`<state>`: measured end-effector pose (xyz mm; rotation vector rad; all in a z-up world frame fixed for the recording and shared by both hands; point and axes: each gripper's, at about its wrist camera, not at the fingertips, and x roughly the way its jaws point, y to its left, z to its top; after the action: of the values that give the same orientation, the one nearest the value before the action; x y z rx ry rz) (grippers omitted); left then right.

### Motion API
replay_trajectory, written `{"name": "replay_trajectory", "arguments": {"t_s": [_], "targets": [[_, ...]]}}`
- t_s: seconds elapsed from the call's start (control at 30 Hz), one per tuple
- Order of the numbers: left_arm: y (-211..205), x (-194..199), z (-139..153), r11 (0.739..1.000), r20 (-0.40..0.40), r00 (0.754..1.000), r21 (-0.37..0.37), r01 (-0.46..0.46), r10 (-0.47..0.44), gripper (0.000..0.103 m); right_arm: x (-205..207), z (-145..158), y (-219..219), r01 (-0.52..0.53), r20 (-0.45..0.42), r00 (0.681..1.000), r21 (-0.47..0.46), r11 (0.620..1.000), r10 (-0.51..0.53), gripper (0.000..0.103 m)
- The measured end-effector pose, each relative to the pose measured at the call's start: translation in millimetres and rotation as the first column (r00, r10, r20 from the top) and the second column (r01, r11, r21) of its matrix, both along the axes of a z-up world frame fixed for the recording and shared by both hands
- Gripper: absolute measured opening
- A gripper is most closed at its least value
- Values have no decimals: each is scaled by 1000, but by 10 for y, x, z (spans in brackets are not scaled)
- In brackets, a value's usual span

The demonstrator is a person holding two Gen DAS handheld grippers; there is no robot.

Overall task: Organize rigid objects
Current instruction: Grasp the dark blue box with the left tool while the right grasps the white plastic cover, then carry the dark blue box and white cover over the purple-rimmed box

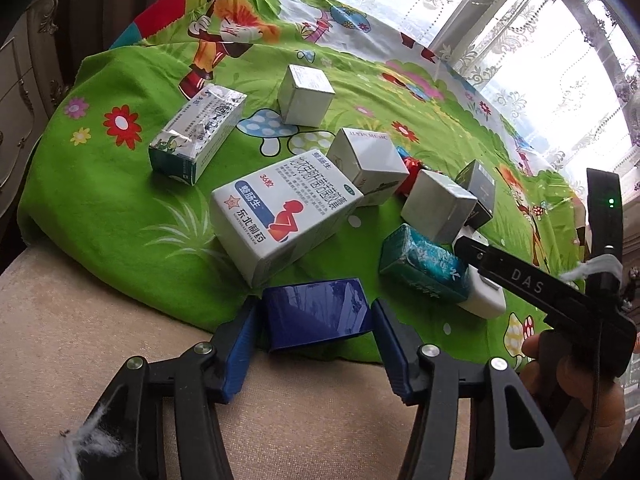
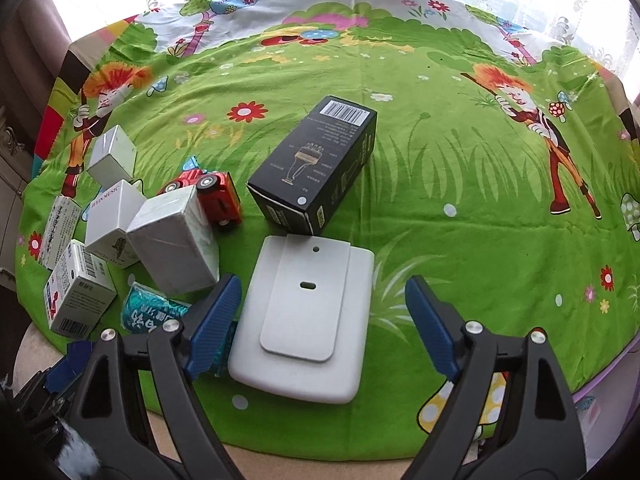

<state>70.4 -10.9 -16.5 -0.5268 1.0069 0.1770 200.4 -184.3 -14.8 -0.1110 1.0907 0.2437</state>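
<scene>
My left gripper (image 1: pixel 314 320) is shut on a glossy dark blue box (image 1: pixel 316 304) at the near edge of the green cartoon cloth (image 1: pixel 100 200); both blue pads press its sides. In the right wrist view my right gripper (image 2: pixel 324 320) stands open, pointing down over a flat white device (image 2: pixel 304 320). Its left pad is close beside the device and its right pad stands well apart. A white medicine box with a red figure (image 1: pixel 280 216) lies just beyond the blue box. A teal packet (image 1: pixel 424 264) lies to its right.
Several small white and silver boxes (image 2: pixel 172 240) crowd the left of the cloth with a red toy car (image 2: pixel 208 196). A long black box (image 2: pixel 316 168) lies just beyond the white device. Beige upholstery (image 1: pixel 80 340) borders the cloth. A window with a lace curtain (image 1: pixel 540 60) stands behind.
</scene>
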Motion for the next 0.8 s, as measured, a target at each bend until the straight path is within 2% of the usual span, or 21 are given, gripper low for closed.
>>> {"name": "replay_trajectory", "arguments": {"t_s": [0.13,0.2,0.3,0.53,0.8], "targets": [[-28,3,18,1000,6,1000,-3,10,-10,57,5,-83,1,-1,-28,1000,-4,1000,1,86],[-32,-4,22,1000,7,1000,-5,13,-13,57,-4,-80,-47,19,-25,999,1,1000,-19,76],[-41,-3,32,1000,11,1000,-7,19,-18,57,-30,-69,-92,19,-24,1000,-8,1000,-20,70],[-109,-8,86,999,33,999,-8,44,-43,57,-196,-3,-222,22,0,1000,12,1000,-22,69],[-310,-26,202,994,73,991,-13,113,-111,57,-485,152,-469,20,42,999,52,998,-22,68]]}}
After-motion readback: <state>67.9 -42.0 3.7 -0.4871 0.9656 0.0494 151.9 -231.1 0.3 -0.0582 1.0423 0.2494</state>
